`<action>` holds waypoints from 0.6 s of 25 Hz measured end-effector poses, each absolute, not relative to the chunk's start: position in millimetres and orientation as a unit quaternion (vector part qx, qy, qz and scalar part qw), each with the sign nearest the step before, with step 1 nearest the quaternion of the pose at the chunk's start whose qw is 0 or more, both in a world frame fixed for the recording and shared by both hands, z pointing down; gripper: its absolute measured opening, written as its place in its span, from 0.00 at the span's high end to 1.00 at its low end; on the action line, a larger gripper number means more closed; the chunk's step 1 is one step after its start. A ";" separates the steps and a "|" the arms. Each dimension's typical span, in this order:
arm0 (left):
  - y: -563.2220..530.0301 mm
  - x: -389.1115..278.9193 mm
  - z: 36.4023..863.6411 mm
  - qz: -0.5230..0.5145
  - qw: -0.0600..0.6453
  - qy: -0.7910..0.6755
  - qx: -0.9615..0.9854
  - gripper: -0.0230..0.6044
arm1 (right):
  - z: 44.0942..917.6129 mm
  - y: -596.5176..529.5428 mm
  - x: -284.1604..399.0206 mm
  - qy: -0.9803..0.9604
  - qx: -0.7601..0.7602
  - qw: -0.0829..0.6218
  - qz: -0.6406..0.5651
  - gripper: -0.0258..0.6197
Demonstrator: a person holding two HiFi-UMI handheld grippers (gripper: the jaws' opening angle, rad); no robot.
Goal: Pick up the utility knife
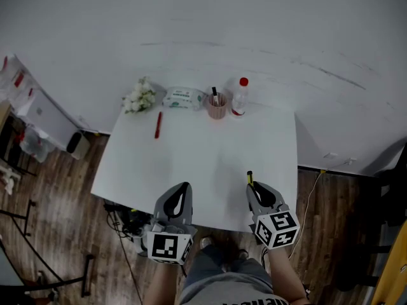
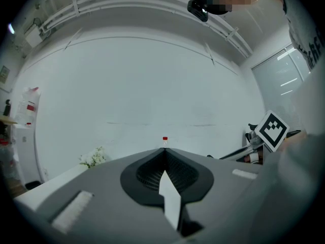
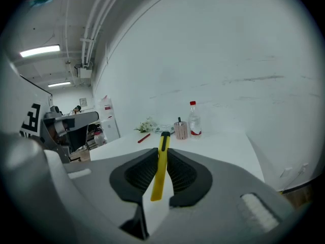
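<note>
Knife [image 3: 160,161], yellow, sits pinched edge-on between our right gripper's [image 1: 257,192] jaws, above the table's [image 1: 191,151] near right edge. Our left gripper [image 1: 180,199] is closed and empty. We judge the slim handle could swivel or slip out.

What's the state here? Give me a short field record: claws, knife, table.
left claw: shut, empty
right claw: shut on utility knife
knife: yellow body, black tip, pinched between the pads, tip pointing forward
table: white
far edge: flowers, wipes pack, cup, bottle with red cap
nearer: red pen, lying alone
task: knife gripped
</note>
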State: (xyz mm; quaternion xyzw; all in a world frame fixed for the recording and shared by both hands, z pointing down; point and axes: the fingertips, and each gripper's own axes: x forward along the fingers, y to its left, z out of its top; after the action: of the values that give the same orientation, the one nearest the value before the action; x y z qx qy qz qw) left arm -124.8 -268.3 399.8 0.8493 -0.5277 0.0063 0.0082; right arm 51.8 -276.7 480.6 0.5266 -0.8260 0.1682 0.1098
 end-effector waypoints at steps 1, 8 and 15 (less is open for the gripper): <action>-266.5 -124.2 399.3 0.006 0.008 -0.528 0.849 0.93 | 477.3 -274.8 51.8 -0.828 0.525 0.107 0.163 0.87; -252.6 -124.1 396.7 0.001 0.004 -0.533 0.846 0.93 | 458.8 -262.7 52.4 -0.838 0.520 0.085 0.141 0.87; -238.2 -124.4 391.9 -0.003 -0.003 -0.539 0.842 0.93 | 445.4 -248.0 54.8 -0.843 0.521 0.072 0.113 0.87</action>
State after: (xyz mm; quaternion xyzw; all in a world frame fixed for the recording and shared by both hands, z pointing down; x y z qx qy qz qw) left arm -124.4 -238.2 391.9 0.8423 -0.5390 -0.0026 -0.0029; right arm 54.8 -248.0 445.4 0.5209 -0.8430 0.1133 0.0718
